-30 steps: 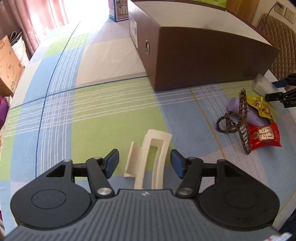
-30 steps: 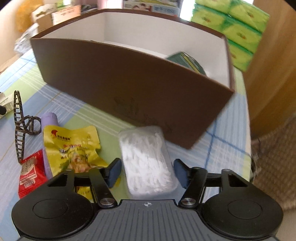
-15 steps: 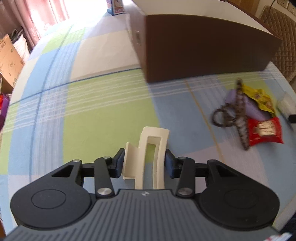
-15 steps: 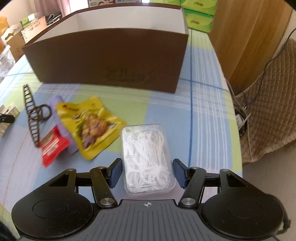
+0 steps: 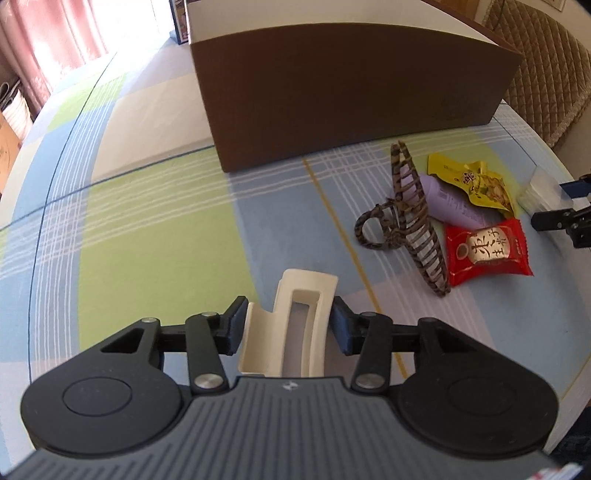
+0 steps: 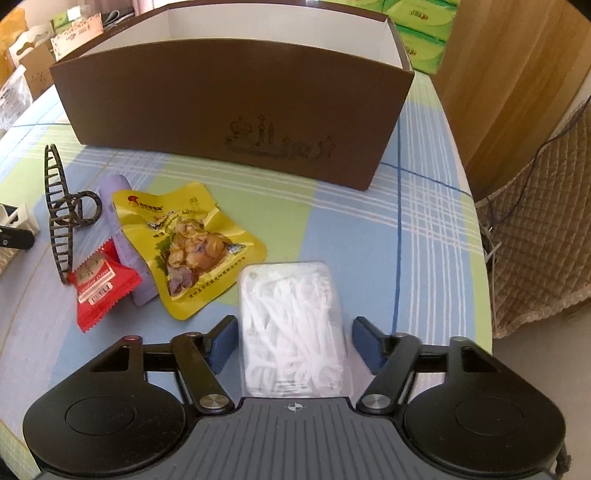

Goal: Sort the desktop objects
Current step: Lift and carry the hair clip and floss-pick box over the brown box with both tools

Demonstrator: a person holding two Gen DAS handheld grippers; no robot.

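Observation:
A cream hair claw clip (image 5: 295, 325) stands between the fingers of my left gripper (image 5: 288, 326), which is shut on its two sides just above the checked tablecloth. My right gripper (image 6: 294, 341) is open and straddles a clear box of white floss picks (image 6: 291, 325) lying on the cloth, with a small gap on each side. A big brown cardboard box (image 5: 351, 92) with a white inside stands open behind. Between the two grippers lie a brown patterned hair claw (image 5: 410, 221), a purple tube (image 5: 447, 199), a yellow snack packet (image 6: 192, 243) and a red packet (image 6: 99, 288).
The table's rounded edge (image 6: 476, 258) runs close on the right, with a quilted chair cover (image 6: 539, 221) and cables beyond it. Green tissue packs (image 6: 421, 26) sit behind the brown box. Pink curtains (image 5: 44, 40) and cardboard boxes are off the far left.
My left gripper closed on the cream clip and swung right, bringing the pile of items closer. My right gripper drew back from the brown box and stayed open around the floss pick box.

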